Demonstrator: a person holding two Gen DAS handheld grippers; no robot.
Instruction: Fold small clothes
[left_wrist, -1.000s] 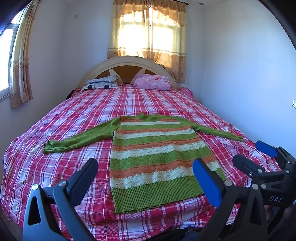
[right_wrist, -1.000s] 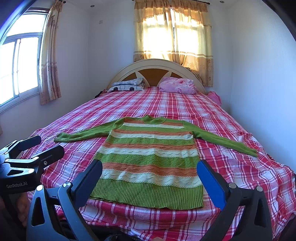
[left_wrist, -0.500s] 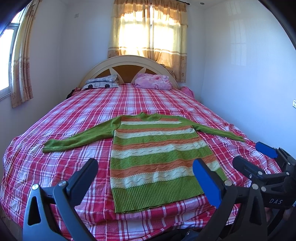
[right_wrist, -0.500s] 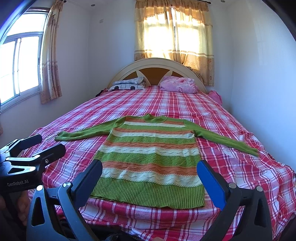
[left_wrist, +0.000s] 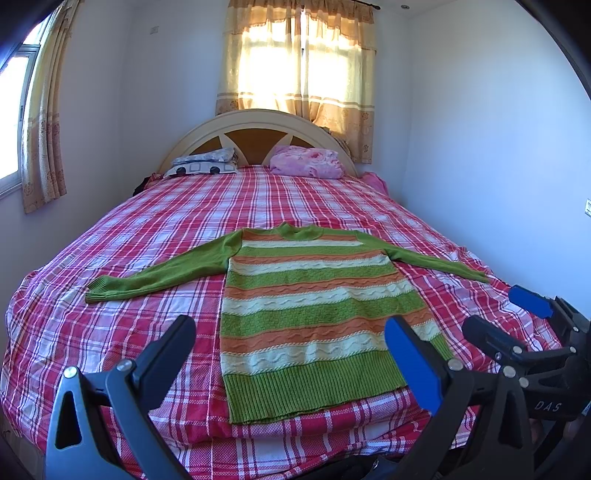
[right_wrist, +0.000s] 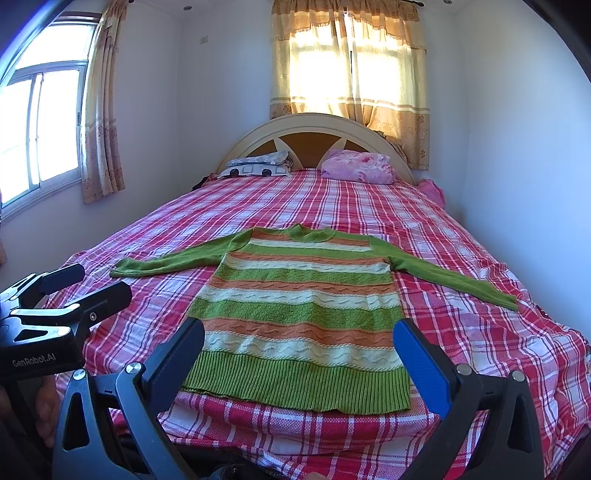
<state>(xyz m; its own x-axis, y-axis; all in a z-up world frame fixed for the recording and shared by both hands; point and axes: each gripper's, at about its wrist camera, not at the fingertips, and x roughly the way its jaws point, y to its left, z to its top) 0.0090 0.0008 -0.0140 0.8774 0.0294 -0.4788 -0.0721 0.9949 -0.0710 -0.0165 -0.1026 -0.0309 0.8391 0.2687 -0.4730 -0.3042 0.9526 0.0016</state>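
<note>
Sweater flat on my bed, hem at near edge.
Left gripper and right gripper spread, holding nothing; open bed far side.

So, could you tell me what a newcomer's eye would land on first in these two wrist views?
First the striped sweater in green, orange and cream, spread flat with both sleeves out near the foot of the red plaid bed. Next the left gripper and right gripper, both open and held apart from the hem. Beyond, a pink pillow lies at the arched headboard under a sunlit curtain.
</note>
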